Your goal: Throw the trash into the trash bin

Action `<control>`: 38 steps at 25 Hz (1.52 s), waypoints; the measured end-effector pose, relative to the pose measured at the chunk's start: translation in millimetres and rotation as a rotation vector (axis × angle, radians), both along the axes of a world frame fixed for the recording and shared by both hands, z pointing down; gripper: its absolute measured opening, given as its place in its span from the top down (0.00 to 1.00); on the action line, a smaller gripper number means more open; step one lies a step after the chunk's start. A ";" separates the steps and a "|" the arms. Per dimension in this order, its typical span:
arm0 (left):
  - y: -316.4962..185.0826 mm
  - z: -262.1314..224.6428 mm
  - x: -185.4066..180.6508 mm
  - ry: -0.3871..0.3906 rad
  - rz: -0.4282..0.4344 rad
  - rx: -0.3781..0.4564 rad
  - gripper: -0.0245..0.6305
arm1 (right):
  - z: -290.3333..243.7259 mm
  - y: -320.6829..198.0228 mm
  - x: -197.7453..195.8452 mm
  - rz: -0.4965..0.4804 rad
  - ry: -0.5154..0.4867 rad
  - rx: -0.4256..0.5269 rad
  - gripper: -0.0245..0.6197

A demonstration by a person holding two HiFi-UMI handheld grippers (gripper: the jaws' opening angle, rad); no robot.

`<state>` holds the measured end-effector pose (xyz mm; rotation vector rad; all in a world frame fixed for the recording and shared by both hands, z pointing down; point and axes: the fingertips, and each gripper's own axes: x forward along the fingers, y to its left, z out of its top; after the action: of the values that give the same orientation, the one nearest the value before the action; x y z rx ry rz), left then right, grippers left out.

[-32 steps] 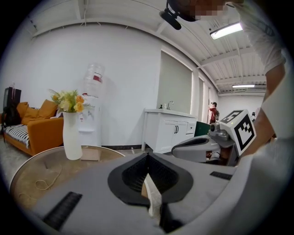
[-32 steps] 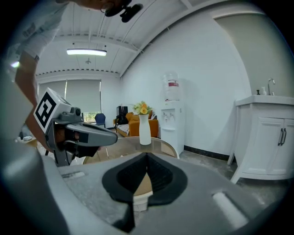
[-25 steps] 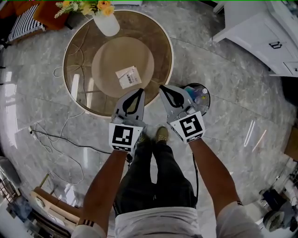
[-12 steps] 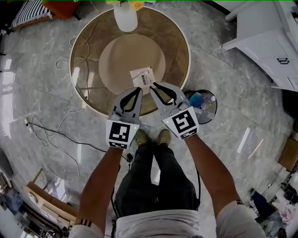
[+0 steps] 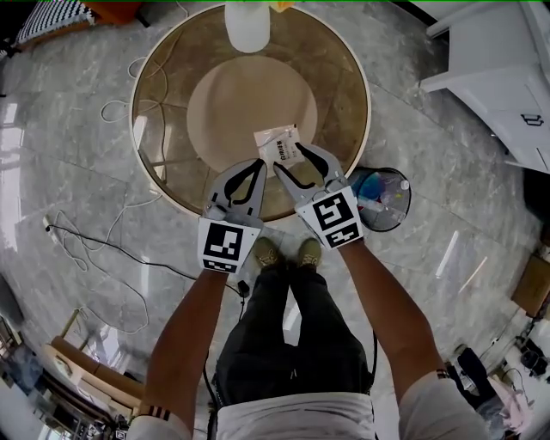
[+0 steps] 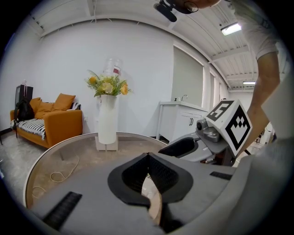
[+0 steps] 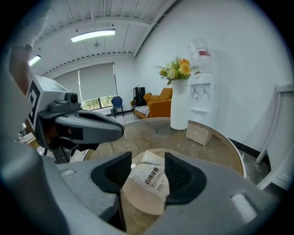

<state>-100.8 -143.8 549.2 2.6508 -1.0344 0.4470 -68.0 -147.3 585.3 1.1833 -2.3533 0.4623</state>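
Observation:
A white printed packet (image 5: 279, 144) lies on the round glass table (image 5: 163, 94), near its front right. My right gripper (image 5: 295, 158) reaches over the table rim to it, and its jaws are opening. In the right gripper view the packet (image 7: 149, 178) shows between the two jaws of this gripper (image 7: 148, 170), flat on the table, with neither pad pressing it. My left gripper (image 5: 256, 166) hovers just to the left with its jaws (image 6: 148, 157) shut and empty. The round trash bin (image 5: 382, 199) stands on the floor right of the table, holding bottles and blue scraps.
A white vase of flowers (image 5: 247, 26) stands at the table's far edge, with a small cardboard box (image 7: 198, 134) beside it. A cable (image 5: 86, 249) trails over the marble floor at left. A white cabinet (image 5: 507, 77) is at the right, and an orange sofa (image 6: 46, 121) is beyond the table.
Both grippers have moved forward over the table's edge toward the packet. The right jaws, shut before, now stand apart around the packet. The left jaws stayed shut.

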 end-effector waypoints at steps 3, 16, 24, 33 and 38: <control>-6.3 9.0 -5.7 -0.005 0.010 -0.007 0.96 | 17.2 -4.1 -6.1 0.003 0.032 -0.041 0.61; -19.7 24.8 -17.9 -0.035 0.059 -0.011 0.96 | 76.4 -11.8 -10.4 0.047 0.121 -0.222 0.55; -21.7 20.5 -21.7 -0.019 0.040 -0.013 0.96 | 78.2 -10.9 -12.3 0.033 0.198 -0.190 0.71; -13.8 29.9 -22.2 -0.020 0.031 -0.033 0.96 | 81.2 -5.6 -18.7 0.023 0.223 -0.163 0.96; -8.1 26.9 -12.2 -0.015 0.039 -0.032 0.96 | 78.3 -3.5 -15.9 0.036 0.187 -0.177 0.96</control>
<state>-113.0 -151.9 576.0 2.6468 -0.9736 0.4879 -84.0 -150.8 663.5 1.1366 -2.0897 0.5361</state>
